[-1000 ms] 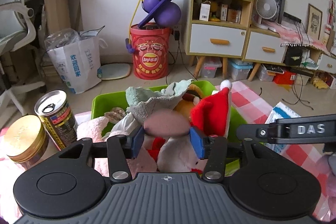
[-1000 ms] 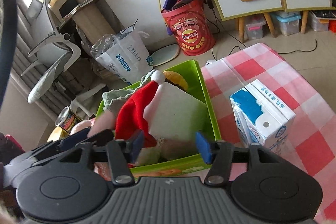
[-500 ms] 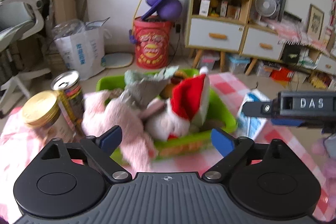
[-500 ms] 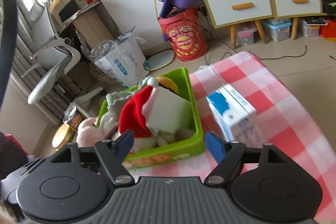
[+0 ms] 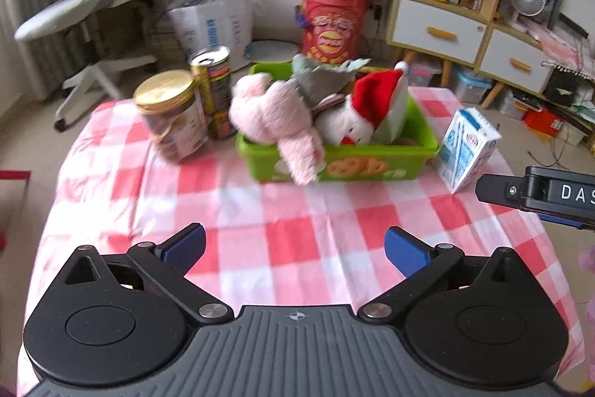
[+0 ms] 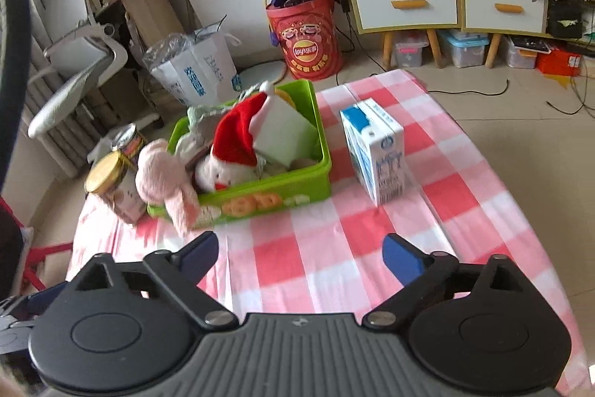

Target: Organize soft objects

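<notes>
A green bin (image 5: 424, 144) (image 6: 319, 170) on the checked cloth holds soft things: a pink plush (image 5: 275, 114) (image 6: 163, 177) draped over its front left rim, a white toy in a red Santa hat (image 5: 372, 99) (image 6: 238, 136), a grey-green cloth (image 5: 319, 77) and a pale green sponge block (image 6: 286, 136). My left gripper (image 5: 294, 246) hangs over bare cloth in front of the bin, jaws opening wide, nothing between them. My right gripper (image 6: 300, 251) is likewise back from the bin, jaws opening, empty. Its side shows at the right edge of the left wrist view.
A gold-lidded jar (image 5: 171, 114) (image 6: 111, 181) and a drink can (image 5: 214, 92) (image 6: 128, 144) stand left of the bin. A blue-and-white milk carton (image 5: 466, 147) (image 6: 375, 155) stands to its right. Beyond the table are a red snack bucket (image 5: 331, 25), a cabinet and an office chair.
Both grippers pulled back and up from the bin while their jaws spread wide. The left let go of the plush, which now hangs over the bin's front rim.
</notes>
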Available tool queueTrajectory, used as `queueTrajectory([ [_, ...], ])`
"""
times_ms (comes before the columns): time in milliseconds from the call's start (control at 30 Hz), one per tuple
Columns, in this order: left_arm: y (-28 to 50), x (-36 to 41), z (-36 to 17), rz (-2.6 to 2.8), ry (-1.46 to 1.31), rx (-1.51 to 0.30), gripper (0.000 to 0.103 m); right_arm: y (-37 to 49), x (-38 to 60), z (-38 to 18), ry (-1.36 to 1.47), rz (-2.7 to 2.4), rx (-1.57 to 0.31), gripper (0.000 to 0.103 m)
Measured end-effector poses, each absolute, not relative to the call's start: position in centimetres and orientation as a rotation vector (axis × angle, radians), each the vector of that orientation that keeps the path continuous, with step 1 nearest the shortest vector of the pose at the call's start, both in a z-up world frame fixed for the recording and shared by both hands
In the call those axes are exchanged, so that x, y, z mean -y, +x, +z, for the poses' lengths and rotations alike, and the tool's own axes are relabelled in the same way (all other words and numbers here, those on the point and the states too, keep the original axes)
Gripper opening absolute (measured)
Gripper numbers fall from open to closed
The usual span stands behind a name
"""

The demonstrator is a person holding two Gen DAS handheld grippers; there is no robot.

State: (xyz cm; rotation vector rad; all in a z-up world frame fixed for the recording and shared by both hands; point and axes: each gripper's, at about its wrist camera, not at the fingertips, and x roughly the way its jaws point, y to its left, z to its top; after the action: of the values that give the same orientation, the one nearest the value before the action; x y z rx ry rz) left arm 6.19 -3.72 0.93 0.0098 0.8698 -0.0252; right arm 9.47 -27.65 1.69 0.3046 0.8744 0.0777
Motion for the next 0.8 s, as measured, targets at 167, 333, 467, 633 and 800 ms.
queueTrajectory([
  [167, 5.0, 3.3, 0.8, 0.008, 0.002, -0.882, 0.098, 7.9, 26.3, 1.8, 0.217, 0.090, -0.875, 0.075],
  [333, 4.6, 2.6, 0.9, 0.012, -0.020, -0.885, 0.098, 7.6, 25.6, 1.8, 0.195, 0.111, -0.877, 0.076],
  [467, 4.7, 2.2, 0.5, 0.028, -0.019, -0.899, 0.098, 7.8, 24.7, 1.2, 0.168, 0.122, -0.905, 0.076],
  [633, 4.5, 1.7, 0.3, 0.047, -0.030, -0.910, 0.098, 7.6, 23.7, 0.7, 0.129, 0.126, -0.919, 0.076],
  [800, 4.5, 1.7, 0.4, 0.049, -0.029, -0.908, 0.098, 7.5, 23.7, 0.6, 0.123, 0.127, -0.925, 0.076],
])
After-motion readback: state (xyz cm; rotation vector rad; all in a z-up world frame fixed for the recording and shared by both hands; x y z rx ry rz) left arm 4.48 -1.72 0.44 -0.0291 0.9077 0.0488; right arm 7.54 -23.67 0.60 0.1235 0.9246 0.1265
